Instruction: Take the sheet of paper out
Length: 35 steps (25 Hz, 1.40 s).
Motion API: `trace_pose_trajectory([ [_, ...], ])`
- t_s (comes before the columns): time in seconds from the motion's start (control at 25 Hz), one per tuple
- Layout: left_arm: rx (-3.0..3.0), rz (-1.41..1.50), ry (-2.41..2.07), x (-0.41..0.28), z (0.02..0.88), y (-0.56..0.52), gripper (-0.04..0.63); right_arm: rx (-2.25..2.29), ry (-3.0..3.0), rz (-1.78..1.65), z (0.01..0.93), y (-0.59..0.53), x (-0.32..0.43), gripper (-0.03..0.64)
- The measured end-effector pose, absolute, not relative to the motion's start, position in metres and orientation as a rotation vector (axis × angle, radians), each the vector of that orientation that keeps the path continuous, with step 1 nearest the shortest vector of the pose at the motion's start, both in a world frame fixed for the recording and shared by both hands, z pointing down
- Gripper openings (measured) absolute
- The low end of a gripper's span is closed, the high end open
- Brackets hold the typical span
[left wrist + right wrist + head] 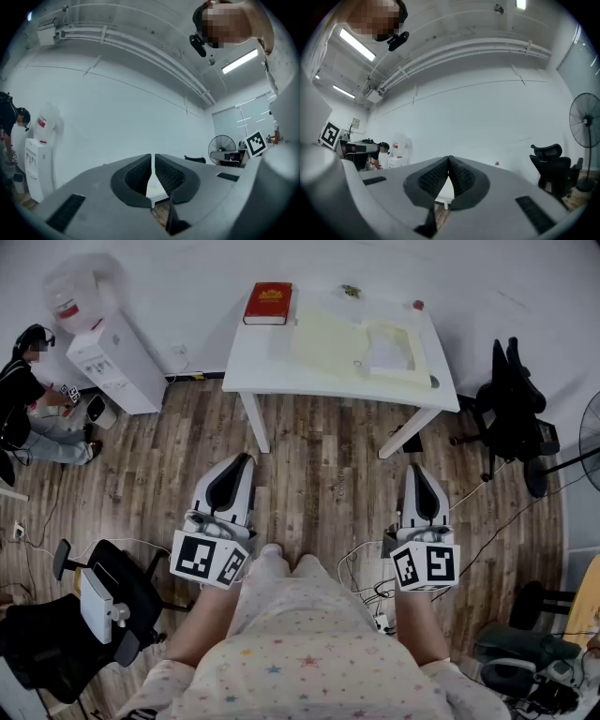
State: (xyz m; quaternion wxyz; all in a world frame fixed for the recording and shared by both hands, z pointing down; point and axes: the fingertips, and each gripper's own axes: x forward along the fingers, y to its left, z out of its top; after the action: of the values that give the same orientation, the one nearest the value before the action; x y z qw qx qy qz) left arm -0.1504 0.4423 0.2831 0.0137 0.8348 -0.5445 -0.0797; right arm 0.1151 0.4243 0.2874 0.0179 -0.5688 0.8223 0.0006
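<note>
A white table [253,362] stands across the wooden floor, well ahead of both grippers. On it lie a pale yellow folder [328,343] with a white sheet of paper [386,351] at its right part, and a red book [268,303] at the far left corner. My left gripper [236,465] and right gripper [419,474] are held close to the person's body, pointing at the table, both shut and empty. In the left gripper view the left gripper [153,157] has its jaws pressed together. The right gripper [449,159] looks the same in the right gripper view.
A water dispenser [112,357] and a seated person [28,399] are at the left. A black office chair [511,409] and a fan [591,442] stand right of the table. Another chair [103,596] sits at the lower left. Cables [361,568] lie on the floor.
</note>
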Motion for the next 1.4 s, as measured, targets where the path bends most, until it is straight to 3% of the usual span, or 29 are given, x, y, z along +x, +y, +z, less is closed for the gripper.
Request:
trace_pose_trajectory([
  [0.52,2.593,-0.160,-1.742,-0.136,0.289,0.436,0.032,-1.750,2.532,-0.095,0.284,0.422,0.127,0.005],
  [0.6,2.590,-0.142,-1.756,-0.132,0.290,0.434,0.044,-1.726,2.552,-0.104,0.281,0.420,0.125,0.036],
  [0.72,2.565,-0.139,-1.753,-0.125,0.292,0.427,0.193,-1.700,2.585,-0.120,0.279,0.414,0.122,0.151],
  [0.88,2.519,-0.135,-1.786,-0.125,0.295,0.415,0.264,-1.675,2.611,-0.155,0.280,0.401,0.123,0.260],
  [1.12,2.511,-0.124,-1.780,-0.124,0.301,0.382,0.278,-1.655,2.596,-0.138,0.278,0.373,0.125,0.351],
  [1.4,2.532,-0.199,-1.735,-0.123,0.301,0.315,0.278,-1.700,2.561,-0.129,0.278,0.318,0.127,0.367],
])
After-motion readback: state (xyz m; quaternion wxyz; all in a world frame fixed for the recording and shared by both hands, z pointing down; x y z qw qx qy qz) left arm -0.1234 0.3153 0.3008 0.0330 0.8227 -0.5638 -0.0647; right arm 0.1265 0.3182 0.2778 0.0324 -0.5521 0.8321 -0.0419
